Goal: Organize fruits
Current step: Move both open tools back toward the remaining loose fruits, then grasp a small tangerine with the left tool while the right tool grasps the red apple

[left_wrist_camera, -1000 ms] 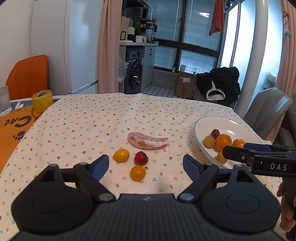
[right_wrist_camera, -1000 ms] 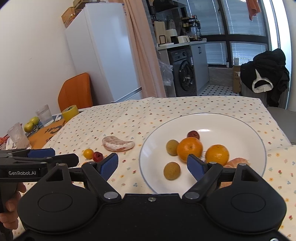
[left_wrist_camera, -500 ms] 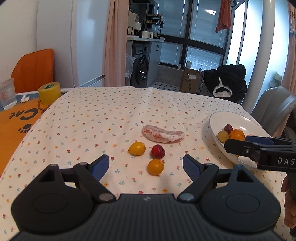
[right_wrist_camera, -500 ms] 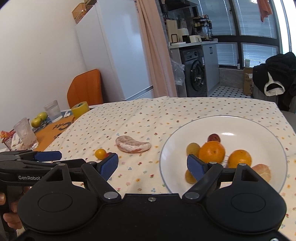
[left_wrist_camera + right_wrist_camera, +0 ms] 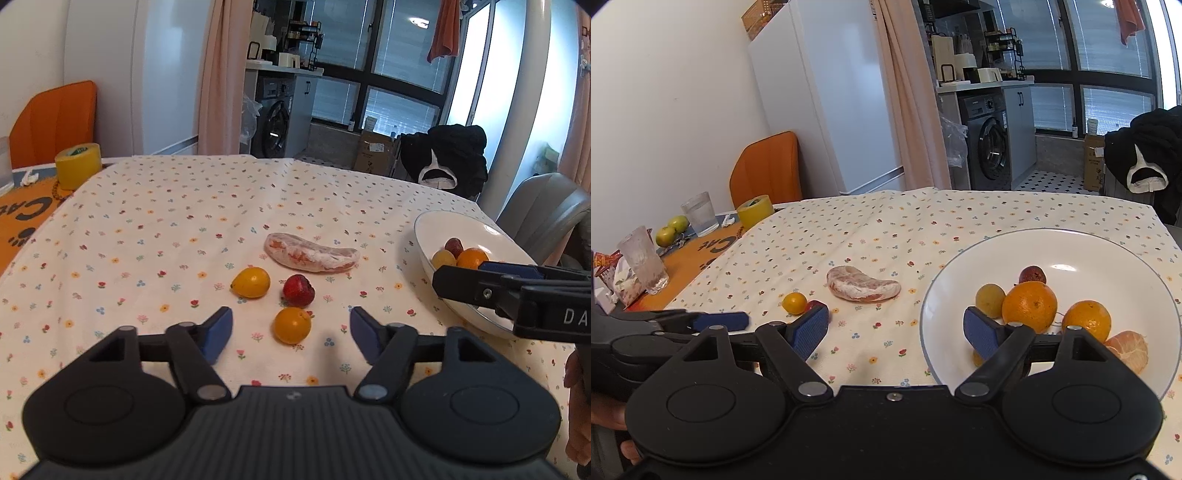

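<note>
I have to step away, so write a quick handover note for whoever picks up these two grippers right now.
Left gripper: open, empty, low over the flowered tablecloth, lined up with the small round orange fruit.
Right gripper: open, empty, at the near rim of the white round plate.
Done: on the plate lie two oranges, two yellowish fruits, a dark red one and a peeled mandarin.
Left: on the cloth, the small orange fruit, the red strawberry, the yellow oval fruit and the pink peeled pomelo segment.
</note>
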{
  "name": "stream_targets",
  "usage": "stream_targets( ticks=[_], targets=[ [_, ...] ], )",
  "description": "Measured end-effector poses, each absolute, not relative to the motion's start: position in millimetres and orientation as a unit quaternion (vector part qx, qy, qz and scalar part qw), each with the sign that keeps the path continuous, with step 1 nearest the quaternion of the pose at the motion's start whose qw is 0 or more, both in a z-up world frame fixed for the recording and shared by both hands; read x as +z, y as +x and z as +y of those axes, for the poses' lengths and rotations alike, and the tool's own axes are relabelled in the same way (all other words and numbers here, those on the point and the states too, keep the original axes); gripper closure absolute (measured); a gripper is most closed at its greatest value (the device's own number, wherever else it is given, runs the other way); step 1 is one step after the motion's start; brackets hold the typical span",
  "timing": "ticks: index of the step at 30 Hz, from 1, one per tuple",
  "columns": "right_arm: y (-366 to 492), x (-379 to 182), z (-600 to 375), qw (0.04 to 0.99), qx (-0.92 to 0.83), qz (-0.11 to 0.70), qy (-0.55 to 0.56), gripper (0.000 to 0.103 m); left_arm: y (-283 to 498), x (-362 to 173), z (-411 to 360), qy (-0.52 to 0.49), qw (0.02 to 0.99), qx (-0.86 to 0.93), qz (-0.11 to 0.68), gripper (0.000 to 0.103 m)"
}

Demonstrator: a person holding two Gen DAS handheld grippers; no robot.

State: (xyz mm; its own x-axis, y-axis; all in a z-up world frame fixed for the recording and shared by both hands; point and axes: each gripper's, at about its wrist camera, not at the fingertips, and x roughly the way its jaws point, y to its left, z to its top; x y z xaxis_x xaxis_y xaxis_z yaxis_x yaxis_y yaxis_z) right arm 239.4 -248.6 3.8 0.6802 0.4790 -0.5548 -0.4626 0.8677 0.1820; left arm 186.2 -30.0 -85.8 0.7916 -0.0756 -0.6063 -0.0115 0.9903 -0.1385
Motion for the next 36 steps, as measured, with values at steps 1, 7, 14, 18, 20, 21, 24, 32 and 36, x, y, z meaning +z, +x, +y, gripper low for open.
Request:
stream_targets(
  ticks=[1,7,14,18,20,21,24,32,36],
  targets=[
    [240,4,-248,0.916,0.258,0.307,0.013,0.025,188,-87,-30,-0.07,0.943,-0.019,0.325,0.045],
    [244,1,-234,0.91,0.276,0.311,0.003,0.034,195,-96,-28,-0.077,0.939,-0.027,0.333,0.065],
    [249,-6,-214,0.9,0.295,0.322,-0.004,0.041,197,-98,-19,-0.097,0.935,-0.028,0.34,0.08],
    [252,-10,-203,0.894,0.305,0.329,-0.011,0.044,194,-95,-7,-0.105,0.936,-0.019,0.335,0.08],
    [254,-12,-198,0.891,0.309,0.333,-0.013,0.045,193,-94,-2,-0.108,0.937,-0.014,0.333,0.08],
    [255,-13,-195,0.889,0.311,0.335,-0.014,0.045,193,-94,0,-0.109,0.937,-0.011,0.332,0.08],
    [258,-14,-188,0.885,0.318,0.339,-0.017,0.046,193,-93,6,-0.112,0.937,-0.004,0.331,0.08],
    [268,-20,-172,0.876,0.331,0.349,-0.025,0.048,191,-92,22,-0.123,0.938,0.021,0.323,0.08],
    [272,-23,-161,0.871,0.338,0.356,-0.032,0.052,192,-92,30,-0.129,0.937,0.025,0.323,0.08]
  ],
)
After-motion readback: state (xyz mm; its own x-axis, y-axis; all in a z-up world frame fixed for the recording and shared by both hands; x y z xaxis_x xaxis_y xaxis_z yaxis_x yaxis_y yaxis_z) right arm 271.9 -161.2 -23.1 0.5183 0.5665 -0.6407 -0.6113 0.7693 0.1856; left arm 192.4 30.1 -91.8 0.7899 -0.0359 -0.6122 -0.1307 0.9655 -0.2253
